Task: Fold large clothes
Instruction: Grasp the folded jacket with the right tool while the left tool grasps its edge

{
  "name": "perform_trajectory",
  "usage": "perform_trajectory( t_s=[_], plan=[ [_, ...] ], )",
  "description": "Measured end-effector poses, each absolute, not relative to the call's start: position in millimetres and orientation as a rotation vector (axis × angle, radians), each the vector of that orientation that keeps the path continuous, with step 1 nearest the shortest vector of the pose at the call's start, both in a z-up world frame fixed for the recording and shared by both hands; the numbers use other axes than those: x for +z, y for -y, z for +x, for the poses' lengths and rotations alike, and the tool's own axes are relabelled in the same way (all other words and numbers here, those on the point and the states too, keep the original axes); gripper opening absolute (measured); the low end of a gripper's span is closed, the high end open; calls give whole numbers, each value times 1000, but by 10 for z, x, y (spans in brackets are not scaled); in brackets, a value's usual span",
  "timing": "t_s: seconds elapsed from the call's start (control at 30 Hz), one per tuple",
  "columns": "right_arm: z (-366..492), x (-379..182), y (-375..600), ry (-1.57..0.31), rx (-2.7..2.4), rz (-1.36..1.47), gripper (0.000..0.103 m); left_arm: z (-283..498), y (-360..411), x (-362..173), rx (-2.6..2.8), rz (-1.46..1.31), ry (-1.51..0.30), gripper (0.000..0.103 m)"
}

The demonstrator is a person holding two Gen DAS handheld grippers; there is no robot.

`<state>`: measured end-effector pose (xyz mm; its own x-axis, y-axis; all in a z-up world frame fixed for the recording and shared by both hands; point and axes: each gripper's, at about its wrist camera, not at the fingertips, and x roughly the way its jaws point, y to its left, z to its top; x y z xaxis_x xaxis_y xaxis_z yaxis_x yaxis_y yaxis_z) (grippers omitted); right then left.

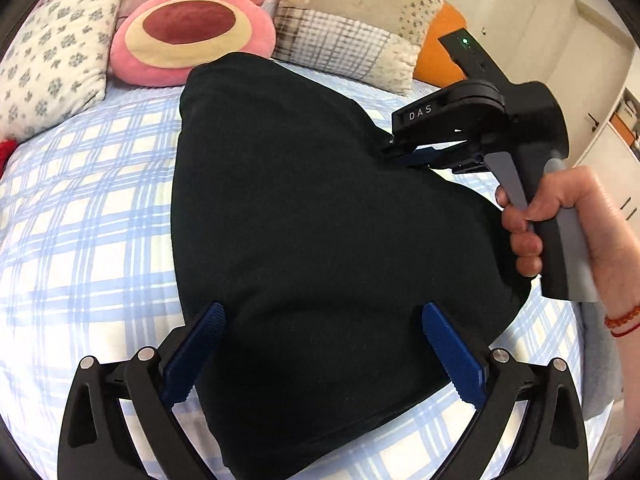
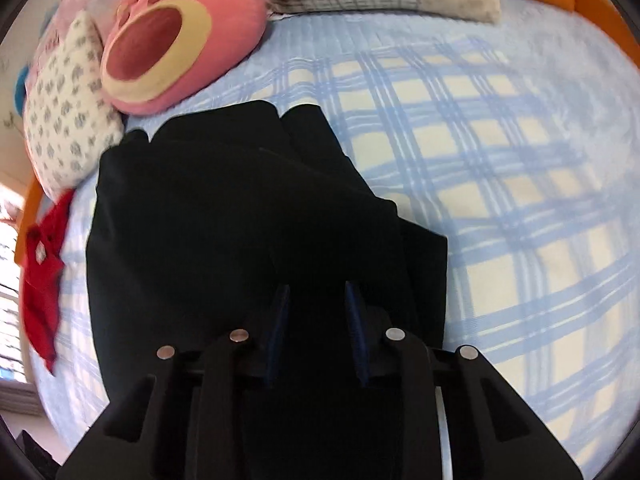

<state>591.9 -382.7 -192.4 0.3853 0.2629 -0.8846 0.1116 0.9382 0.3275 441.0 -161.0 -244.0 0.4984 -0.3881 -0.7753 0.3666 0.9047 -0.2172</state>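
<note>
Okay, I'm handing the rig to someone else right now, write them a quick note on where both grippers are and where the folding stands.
Left gripper: open, jaws spread wide over the near edge of the black garment, holding nothing.
Right gripper: jaws narrowed over the garment's right side; whether it actually pinches cloth can't be told, black on black.
Garment: lies on the blue plaid bed cover, already doubled into a compact shape with layered edges visible in the right wrist view.
A red garment sits at the bed's edge by the pillows, untouched.
Left to do: probably one more fold and smoothing, then the red piece.
</note>
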Motion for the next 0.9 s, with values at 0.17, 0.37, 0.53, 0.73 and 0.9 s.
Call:
perform_trajectory(
  t_s=[0.17, 0.37, 0.53, 0.73, 0.9],
  plan=[
    [5772, -1943, 3799, -1103, 107, 319, 27, 4499, 1281, -2239, -554, -185, -989, 99],
    [5765, -1970, 3803, -1055, 127, 317, 28, 5019, 737, -2069, -536, -373, -1078, 99],
    [5744, -1968, 3798, -1043, 134, 312, 28, 5512, 870, -2222, -517, -330, -1180, 99],
    [5703, -1991, 3853, -1023, 153, 358, 28, 5696, 1297, -2428, -559, -296, -1201, 99],
    [5707, -1967, 3884, -1022, 178, 392, 30, 5527, 1399, -2503, -543, -210, -1105, 99]
  ],
)
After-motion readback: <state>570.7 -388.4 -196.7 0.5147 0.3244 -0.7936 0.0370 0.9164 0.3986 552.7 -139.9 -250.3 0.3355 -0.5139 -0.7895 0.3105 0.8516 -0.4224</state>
